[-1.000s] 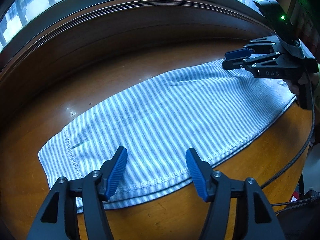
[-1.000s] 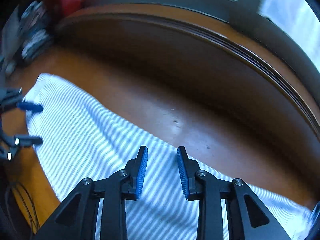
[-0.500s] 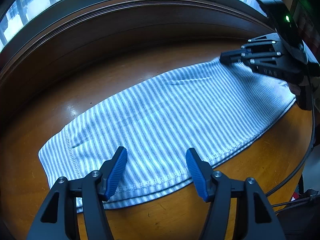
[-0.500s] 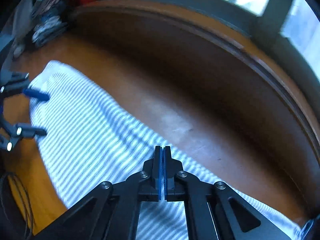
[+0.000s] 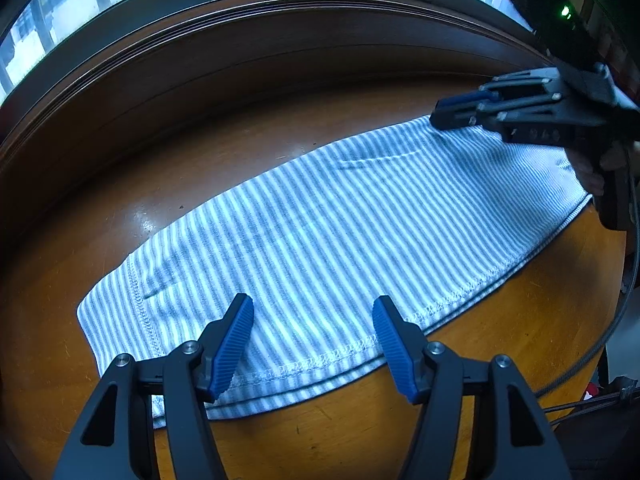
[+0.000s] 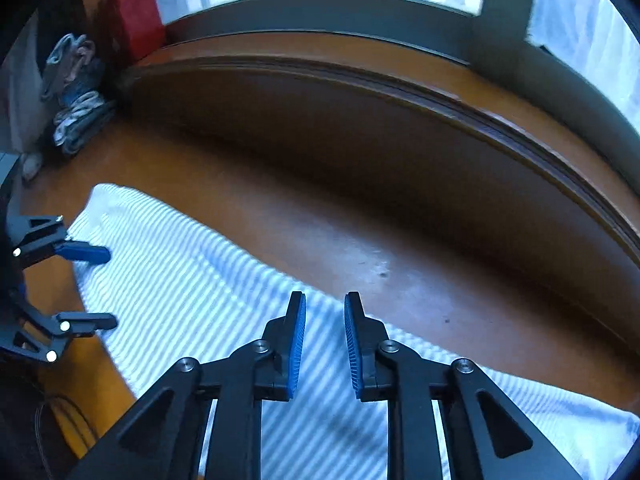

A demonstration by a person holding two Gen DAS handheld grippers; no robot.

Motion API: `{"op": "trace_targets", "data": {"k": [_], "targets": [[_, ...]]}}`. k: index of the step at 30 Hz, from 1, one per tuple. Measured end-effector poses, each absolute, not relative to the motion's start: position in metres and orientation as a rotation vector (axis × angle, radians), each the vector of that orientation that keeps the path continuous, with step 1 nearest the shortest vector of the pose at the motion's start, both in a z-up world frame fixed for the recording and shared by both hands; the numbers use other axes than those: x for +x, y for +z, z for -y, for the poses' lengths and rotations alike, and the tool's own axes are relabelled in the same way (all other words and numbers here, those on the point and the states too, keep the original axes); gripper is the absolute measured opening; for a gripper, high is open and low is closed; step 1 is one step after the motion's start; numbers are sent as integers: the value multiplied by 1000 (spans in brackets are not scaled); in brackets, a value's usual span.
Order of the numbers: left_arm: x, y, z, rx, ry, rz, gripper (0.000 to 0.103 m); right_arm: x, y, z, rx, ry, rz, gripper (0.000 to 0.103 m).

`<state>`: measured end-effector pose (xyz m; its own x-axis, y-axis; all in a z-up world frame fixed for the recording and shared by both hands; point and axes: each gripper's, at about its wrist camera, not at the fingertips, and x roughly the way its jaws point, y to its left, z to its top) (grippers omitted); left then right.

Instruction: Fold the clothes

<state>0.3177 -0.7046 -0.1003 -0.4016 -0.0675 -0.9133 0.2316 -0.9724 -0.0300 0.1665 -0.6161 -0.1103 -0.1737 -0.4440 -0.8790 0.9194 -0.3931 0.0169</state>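
Left wrist view: striped garment (image 5: 320,240) lying flat on wooden table (image 5: 520,340), hemmed edge running along the near edge of the table, one end reaching toward the left side, the other toward the right edge. Left gripper (image 5: 312,344) hovering over the near hem, jaws standing wide apart, holding nothing. Right gripper (image 5: 460,112) showing at the far right end of the garment, tips at the cloth's far edge; contact with the cloth not determinable from this view. Hand (image 5: 592,168) partly visible behind it. Cable (image 5: 600,340) hanging off the right edge of the table.

Right wrist view: right gripper (image 6: 324,340) poised above the garment (image 6: 180,300) near its far edge, jaws parted by a narrow gap, nothing between them. Left gripper (image 6: 100,288) appearing at the left, spread open over the cloth's end. Bundle of cloth (image 6: 76,96) and red box (image 6: 132,28) resting at the far left corner.
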Motion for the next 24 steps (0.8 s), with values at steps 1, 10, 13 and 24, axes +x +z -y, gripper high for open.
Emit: {"op": "trace_targets", "data": {"k": [1, 10, 13, 24], "targets": [[316, -100, 703, 1608, -2483, -227, 60, 167, -115, 620, 1063, -1742, -692, 21], [338, -86, 748, 1496, -2371, -450, 60, 203, -107, 621, 1006, -1844, -495, 26], [350, -92, 775, 1481, -2292, -550, 60, 252, -113, 625, 959, -1759, -523, 31], [355, -102, 790, 1481, -2297, -492, 60, 430, -112, 636, 857, -1688, -650, 31]]}}
